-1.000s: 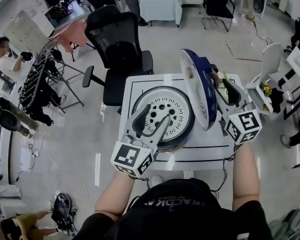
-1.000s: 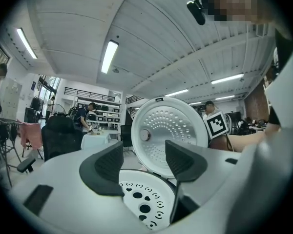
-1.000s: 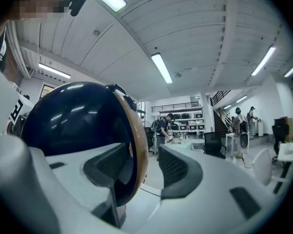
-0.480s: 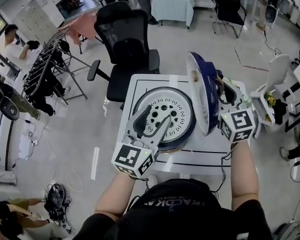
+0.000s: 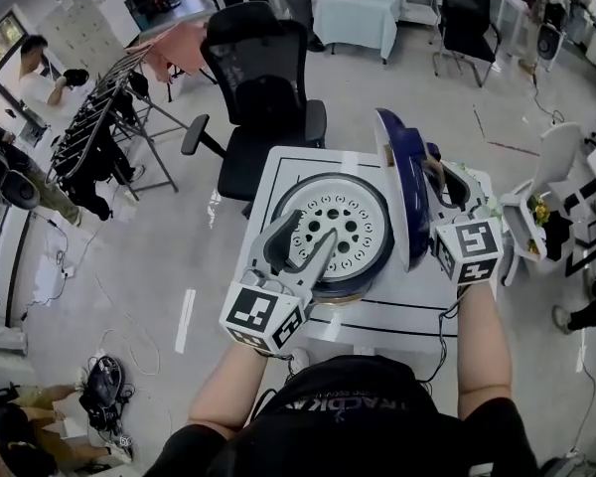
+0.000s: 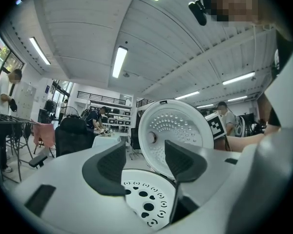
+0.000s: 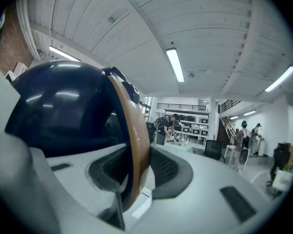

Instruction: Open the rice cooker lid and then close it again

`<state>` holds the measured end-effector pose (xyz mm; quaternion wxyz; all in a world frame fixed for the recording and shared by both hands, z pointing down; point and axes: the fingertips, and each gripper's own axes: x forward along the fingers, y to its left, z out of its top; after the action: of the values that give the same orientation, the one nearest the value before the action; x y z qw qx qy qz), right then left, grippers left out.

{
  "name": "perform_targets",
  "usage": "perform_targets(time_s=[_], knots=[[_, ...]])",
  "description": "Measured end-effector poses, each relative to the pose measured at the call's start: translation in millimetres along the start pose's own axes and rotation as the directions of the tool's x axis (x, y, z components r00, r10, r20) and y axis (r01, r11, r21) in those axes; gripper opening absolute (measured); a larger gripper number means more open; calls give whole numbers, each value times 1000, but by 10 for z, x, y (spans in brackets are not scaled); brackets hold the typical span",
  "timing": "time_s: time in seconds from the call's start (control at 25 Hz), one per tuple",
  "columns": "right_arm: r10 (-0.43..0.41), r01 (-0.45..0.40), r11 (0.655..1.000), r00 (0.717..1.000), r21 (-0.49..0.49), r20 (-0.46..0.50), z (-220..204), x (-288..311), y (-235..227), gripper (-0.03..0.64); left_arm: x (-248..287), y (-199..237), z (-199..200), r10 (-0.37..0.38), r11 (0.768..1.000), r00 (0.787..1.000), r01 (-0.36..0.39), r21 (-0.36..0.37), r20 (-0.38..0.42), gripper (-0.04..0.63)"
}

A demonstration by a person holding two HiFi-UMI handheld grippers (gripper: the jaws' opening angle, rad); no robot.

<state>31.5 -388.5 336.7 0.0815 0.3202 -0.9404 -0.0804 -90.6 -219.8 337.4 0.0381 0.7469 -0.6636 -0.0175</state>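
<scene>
At the table's near edge the left gripper [image 5: 303,238] hangs slack, jaws apart over the cooker's [image 5: 336,229] front rim with nothing between them. The lid [image 5: 397,187] stands upright on the cooker's right side, edge-on to me. The right gripper [image 5: 440,174] is the nearer hand; its jaws have just been closing and now pinch the lid's brown rim. To shut, the lid must swing left, and the left gripper looks to be in its path. A chair [image 5: 263,68] stands beyond the table's [image 5: 278,172] far edge.
</scene>
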Motion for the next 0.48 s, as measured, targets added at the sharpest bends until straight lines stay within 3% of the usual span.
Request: perform_targets(time_s=[0.24, 0.48], knots=[[-4, 1, 992, 1000, -123, -23, 118, 92, 176, 110, -69, 61, 49, 18, 1000, 1000, -18, -1, 10, 236], [-5, -10, 962, 999, -272, -53, 164, 175, 568, 113, -314, 240, 44, 44, 999, 999, -44, -2, 20, 173]])
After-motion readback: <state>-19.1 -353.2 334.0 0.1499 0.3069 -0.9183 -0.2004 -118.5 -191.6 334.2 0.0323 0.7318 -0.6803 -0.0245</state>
